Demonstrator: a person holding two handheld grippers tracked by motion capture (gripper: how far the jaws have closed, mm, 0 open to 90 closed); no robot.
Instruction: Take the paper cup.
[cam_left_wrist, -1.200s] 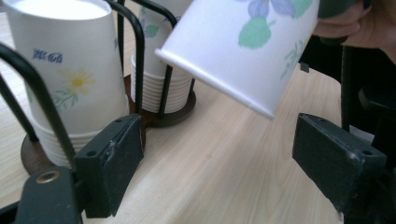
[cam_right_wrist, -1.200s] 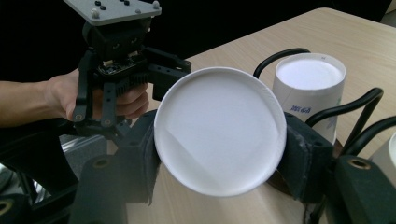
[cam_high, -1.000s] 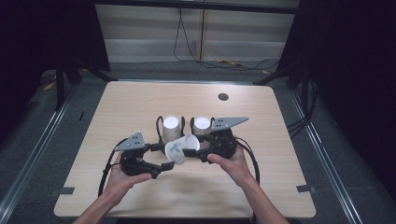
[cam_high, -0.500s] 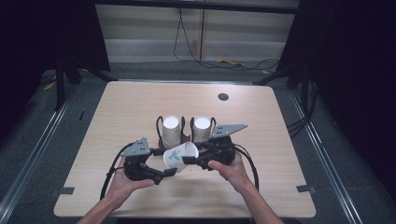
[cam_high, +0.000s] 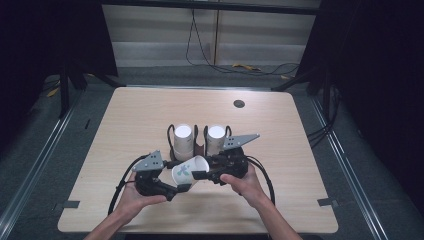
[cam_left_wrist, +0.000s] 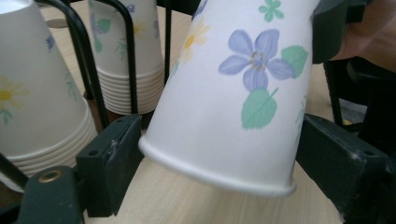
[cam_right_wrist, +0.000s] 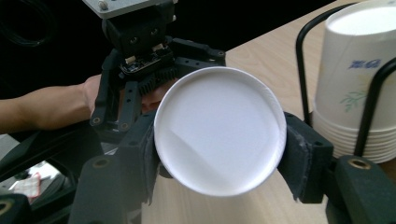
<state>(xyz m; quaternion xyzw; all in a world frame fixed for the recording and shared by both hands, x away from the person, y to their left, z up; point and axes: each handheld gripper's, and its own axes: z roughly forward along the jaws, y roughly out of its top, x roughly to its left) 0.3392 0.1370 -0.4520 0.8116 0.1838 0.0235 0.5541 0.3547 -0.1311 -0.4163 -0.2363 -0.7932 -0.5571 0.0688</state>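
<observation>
Held on its side above the near middle of a pale wooden table (cam_high: 300, 150): one white paper cup printed with blue flowers and green leaves (cam_high: 189, 170), caught between two hand-held black grippers. Left gripper (cam_high: 181, 188) at the cup's rim end, jaws standing on either side of the rolled rim (cam_left_wrist: 219, 177) in the left gripper view; whether pressing the rim or merely flanking it, impossible to tell. Right gripper (cam_high: 207, 172) clamped on the cup's base end, foam-lined pads pressed against both sides of the round white bottom (cam_right_wrist: 219, 130) in the right gripper view. Person's left hand (cam_high: 132, 197) and right hand (cam_high: 245, 182) entering from the near edge, cables trailing from both tools. Just behind the cup, a black wire rack (cam_high: 197, 140) carrying two upside-down stacks of matching paper cups (cam_high: 183, 141), side by side, the second stack (cam_high: 215, 140) to the right. Farther back near the table's far edge, a small dark round disc (cam_high: 239, 104), well apart from everything else.
</observation>
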